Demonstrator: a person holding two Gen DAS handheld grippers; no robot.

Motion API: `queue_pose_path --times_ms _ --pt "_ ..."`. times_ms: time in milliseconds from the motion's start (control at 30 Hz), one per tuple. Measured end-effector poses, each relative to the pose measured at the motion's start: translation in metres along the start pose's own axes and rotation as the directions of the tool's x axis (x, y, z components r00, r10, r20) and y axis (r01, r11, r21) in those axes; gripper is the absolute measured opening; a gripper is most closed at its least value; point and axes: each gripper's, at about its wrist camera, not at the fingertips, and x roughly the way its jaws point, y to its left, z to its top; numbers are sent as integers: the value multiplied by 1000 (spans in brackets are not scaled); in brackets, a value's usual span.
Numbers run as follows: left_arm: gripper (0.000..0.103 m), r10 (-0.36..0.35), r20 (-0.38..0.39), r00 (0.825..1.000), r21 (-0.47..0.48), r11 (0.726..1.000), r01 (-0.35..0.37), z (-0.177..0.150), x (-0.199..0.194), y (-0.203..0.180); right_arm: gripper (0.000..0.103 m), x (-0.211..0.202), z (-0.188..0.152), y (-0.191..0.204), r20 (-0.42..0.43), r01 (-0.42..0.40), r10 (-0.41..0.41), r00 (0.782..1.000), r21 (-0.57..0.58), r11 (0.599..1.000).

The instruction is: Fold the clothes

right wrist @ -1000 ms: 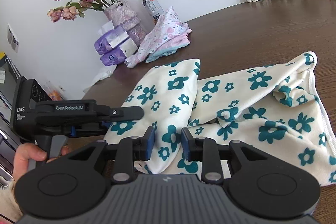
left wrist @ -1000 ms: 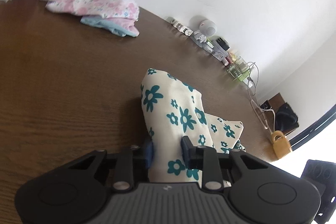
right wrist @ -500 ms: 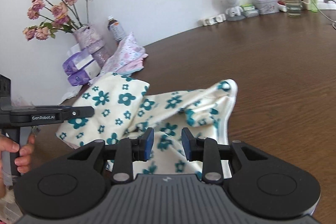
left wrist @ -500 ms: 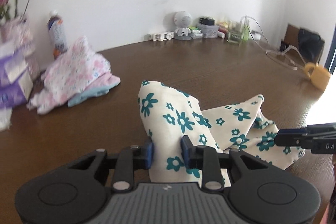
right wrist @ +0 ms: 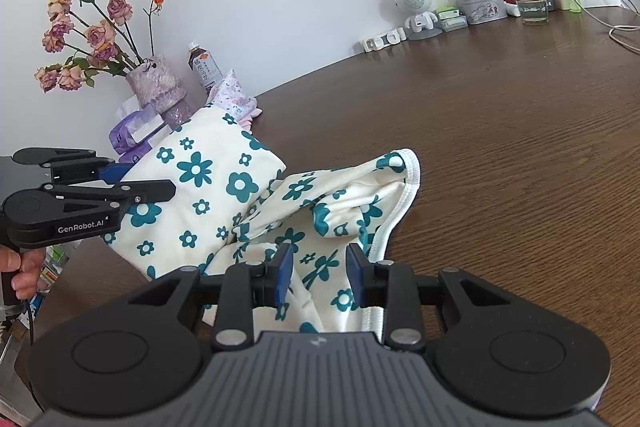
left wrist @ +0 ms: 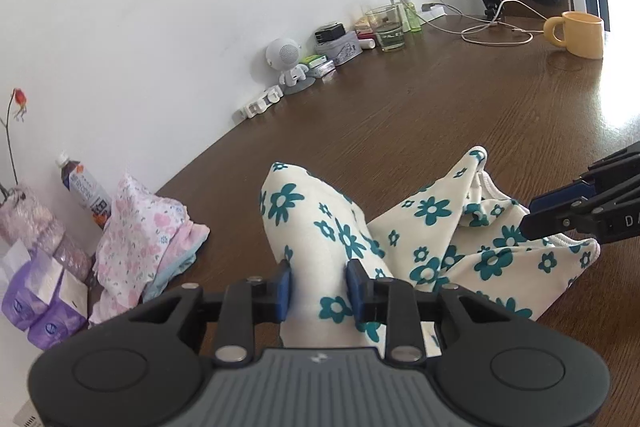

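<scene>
Floral garment (left wrist: 344,227): cream, teal flowers, bunched on brown table (left wrist: 460,107). Left gripper (left wrist: 319,285): fingers clamped on raised fold. Right gripper (right wrist: 319,273): fingers clamped on hemmed edge. Pink folded clothes (left wrist: 148,247) far left, apart.

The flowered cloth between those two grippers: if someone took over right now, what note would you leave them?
Left gripper: shut on the flowered cloth, one end lifted.
Right gripper: cloth lies between its fingers; grip looks shut.
The cloth hangs bunched between them over the brown table, not flat.
A pink folded garment lies by the wall, apparently done.
Left: spread the cloth, fold it, probably stack it there.
</scene>
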Motion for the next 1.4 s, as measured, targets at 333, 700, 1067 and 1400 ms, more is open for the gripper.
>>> queue_pose_path --times_ms 333,700,1067,1400 --pt "33 -40 66 997 86 996 34 16 -9 -43 29 -3 -2 -12 12 -6 6 1000 18 1000" --pt "36 -169 80 982 82 983 163 27 -4 -79 29 -12 -4 -29 21 38 -39 999 14 999" --pt "40 -295 148 944 -226 919 323 32 -26 -17 29 -19 -2 -47 0 22 -22 1000 4 1000" --pt "44 -490 77 868 -677 613 406 -28 63 57 29 -13 -10 -24 -38 18 -23 999 -120 993"
